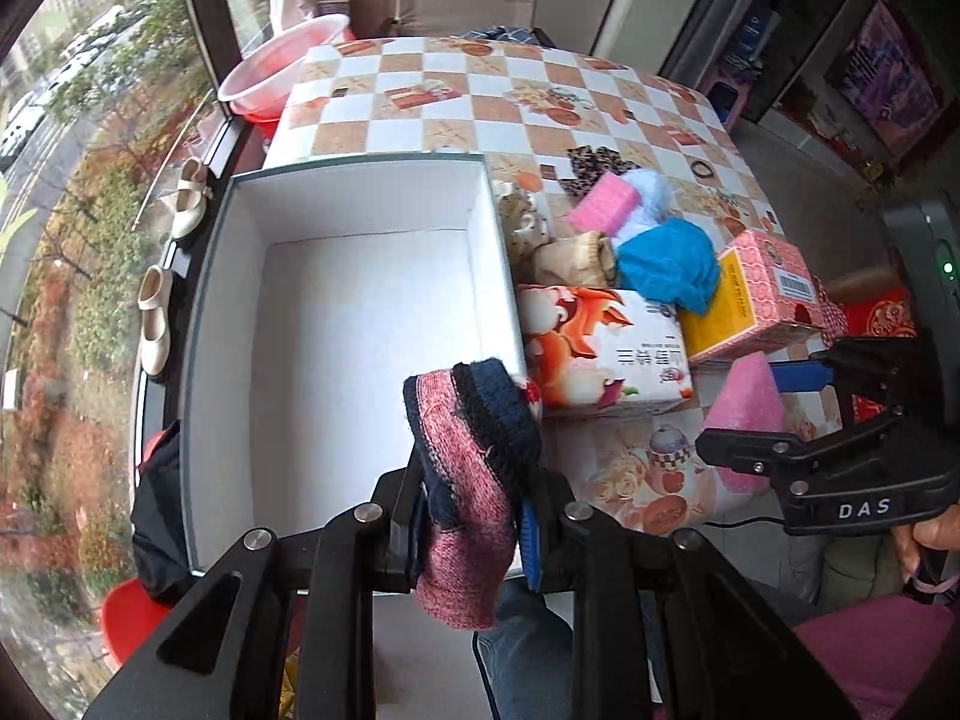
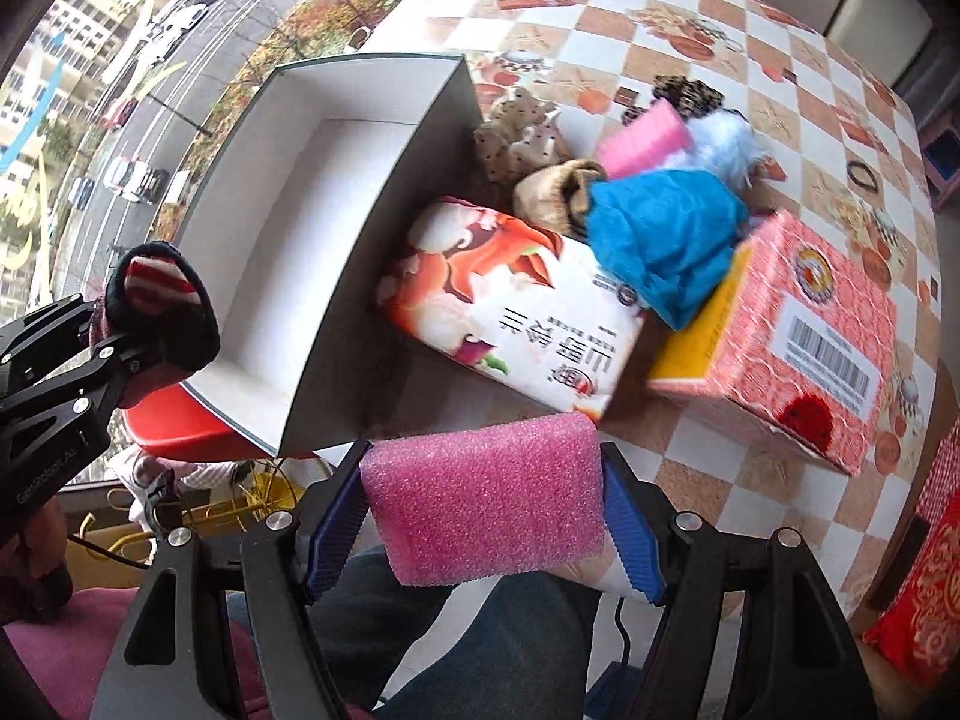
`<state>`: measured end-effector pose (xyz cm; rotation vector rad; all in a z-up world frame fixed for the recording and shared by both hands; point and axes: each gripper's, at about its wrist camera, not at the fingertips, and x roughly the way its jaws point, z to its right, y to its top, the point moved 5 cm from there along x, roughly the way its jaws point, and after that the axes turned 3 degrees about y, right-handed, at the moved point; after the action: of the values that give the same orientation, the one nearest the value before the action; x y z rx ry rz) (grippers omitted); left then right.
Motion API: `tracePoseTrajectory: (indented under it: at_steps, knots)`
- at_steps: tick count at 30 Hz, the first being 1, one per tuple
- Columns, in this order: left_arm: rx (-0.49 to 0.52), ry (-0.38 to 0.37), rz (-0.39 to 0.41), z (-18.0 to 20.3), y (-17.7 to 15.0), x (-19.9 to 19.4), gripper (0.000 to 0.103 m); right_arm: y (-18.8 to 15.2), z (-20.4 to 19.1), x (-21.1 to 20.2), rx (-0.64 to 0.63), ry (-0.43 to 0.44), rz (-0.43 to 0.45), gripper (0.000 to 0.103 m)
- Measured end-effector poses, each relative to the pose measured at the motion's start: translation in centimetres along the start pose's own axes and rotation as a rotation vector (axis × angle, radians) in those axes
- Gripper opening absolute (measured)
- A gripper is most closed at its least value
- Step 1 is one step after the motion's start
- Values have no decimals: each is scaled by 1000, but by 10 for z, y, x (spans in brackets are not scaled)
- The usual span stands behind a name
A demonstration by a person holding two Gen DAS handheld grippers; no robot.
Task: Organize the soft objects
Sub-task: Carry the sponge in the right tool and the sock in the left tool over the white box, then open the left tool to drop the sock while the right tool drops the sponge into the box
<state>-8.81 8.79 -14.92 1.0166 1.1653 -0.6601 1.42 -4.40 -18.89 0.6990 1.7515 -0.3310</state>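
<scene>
Knitted sock, pink and navy, clamped in the left gripper above the near edge of the open white box. Pink foam sponge clamped in the right gripper over the counter beside the box.

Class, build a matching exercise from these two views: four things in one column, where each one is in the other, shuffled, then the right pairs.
Things:
1. knitted sock
2. pink foam block
3. blue cloth
4. white box

Places:
A. between the right claw's pads
B. lying on the two cartons
C. pinched in the left claw
D. open on the table, nothing in it

Pairs: 1-C, 2-A, 3-B, 4-D
</scene>
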Motion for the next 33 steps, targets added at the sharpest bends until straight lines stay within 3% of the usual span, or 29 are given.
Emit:
tracePoseTrajectory:
  at_steps: [7, 11, 16, 33]
  knots:
    - [-142, 87, -26, -55, -15, 7, 26, 35, -60, 11, -154, 27, -15, 74]
    - [-171, 137, -32, -73, -17, 12, 26, 52, -99, 20, -250, 42, -24, 74]
    - [-227, 140, -51, -87, -21, 19, 26, 58, -134, 34, -361, 36, -43, 74]
    - [-268, 148, -88, -96, -30, 31, 26, 60, -139, 46, -402, 32, -86, 74]
